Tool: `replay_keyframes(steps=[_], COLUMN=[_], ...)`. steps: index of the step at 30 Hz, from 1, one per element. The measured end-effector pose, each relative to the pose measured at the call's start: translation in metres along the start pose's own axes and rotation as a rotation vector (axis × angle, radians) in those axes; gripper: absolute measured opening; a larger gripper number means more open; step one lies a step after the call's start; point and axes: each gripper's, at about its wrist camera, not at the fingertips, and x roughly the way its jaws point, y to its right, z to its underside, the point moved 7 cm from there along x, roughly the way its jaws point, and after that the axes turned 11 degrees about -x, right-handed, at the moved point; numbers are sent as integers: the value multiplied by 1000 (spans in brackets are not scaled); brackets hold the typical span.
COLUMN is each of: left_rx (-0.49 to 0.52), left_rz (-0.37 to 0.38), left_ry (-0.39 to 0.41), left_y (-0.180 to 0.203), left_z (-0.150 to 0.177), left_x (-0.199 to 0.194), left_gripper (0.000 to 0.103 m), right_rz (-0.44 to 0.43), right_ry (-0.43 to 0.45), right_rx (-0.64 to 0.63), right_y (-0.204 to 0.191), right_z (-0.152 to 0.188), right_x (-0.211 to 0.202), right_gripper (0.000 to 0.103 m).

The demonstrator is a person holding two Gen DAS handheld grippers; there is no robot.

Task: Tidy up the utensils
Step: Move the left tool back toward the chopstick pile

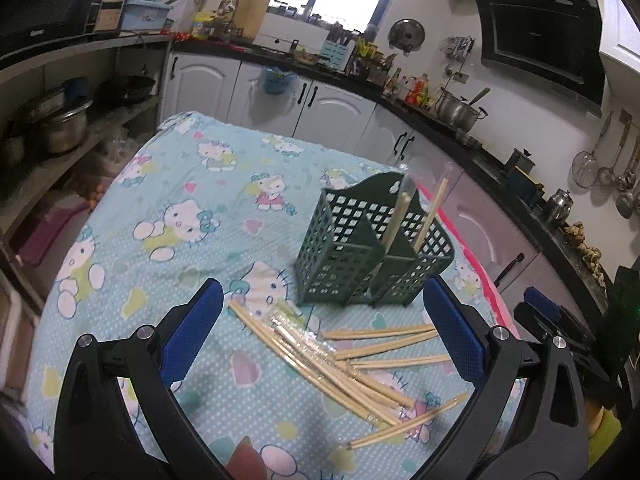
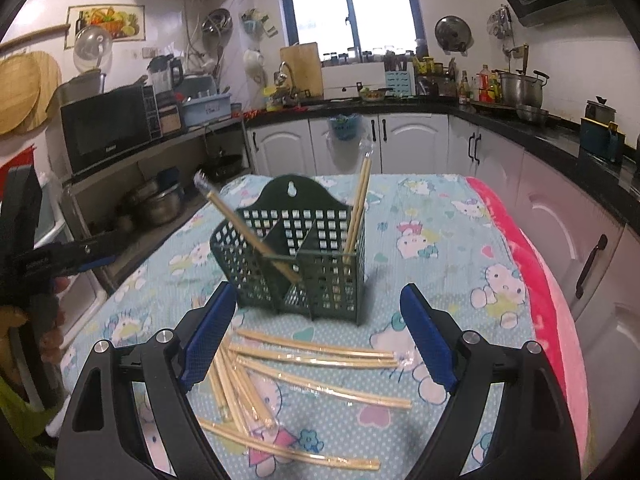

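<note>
Kitchen cabinets and a dark worktop crowded with pots and bottles run behind a desk (image 2: 440, 248) covered by a pale blue cartoon-cat cloth. On it stands a dark green lattice utensil holder (image 2: 296, 264) with compartments split by dividers; one wrapped chopstick pair (image 2: 358, 208) stands nearly upright in its right-hand compartment, and another pair (image 2: 252, 236) leans steeply toward the left out of a nearer compartment. Just in front of the holder, loose wrapped chopsticks (image 2: 316, 354) lie scattered flat on the cloth, some crossing each other, a few fanned out toward the camera. The left gripper (image 1: 324, 332) hovers above this pile with its blue-padded fingers (image 1: 196, 332) spread wide, holding nothing and touching nothing. The right gripper (image 2: 318, 336) likewise hangs over the scattered chopsticks, its fingers (image 2: 428, 340) wide apart and empty, the holder standing just beyond their tips. From the right wrist view, the left gripper shows at the far left edge, beside the desk.
</note>
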Motion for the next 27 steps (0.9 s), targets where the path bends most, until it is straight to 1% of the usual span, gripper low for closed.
replay_keyframes(steps=[6, 11, 17, 27], left_rx=[-14, -15, -12, -12], left_rz=[-22, -36, -50, -71], left_ry=[-15, -46, -86, -135], left_y=[-11, -16, -23, -34], left_z=[6, 18, 34, 51], left_x=[2, 7, 14, 27], left_gripper=[92, 92, 92, 92], right_rz=[-9, -6, -4, 15], right_ry=[-52, -90, -116, -160], right_rx=[2, 0, 0, 9], right_y=[-5, -5, -4, 1], right_z=[20, 36, 46, 62], right_x=[4, 7, 10, 14], right_gripper=[82, 82, 82, 82])
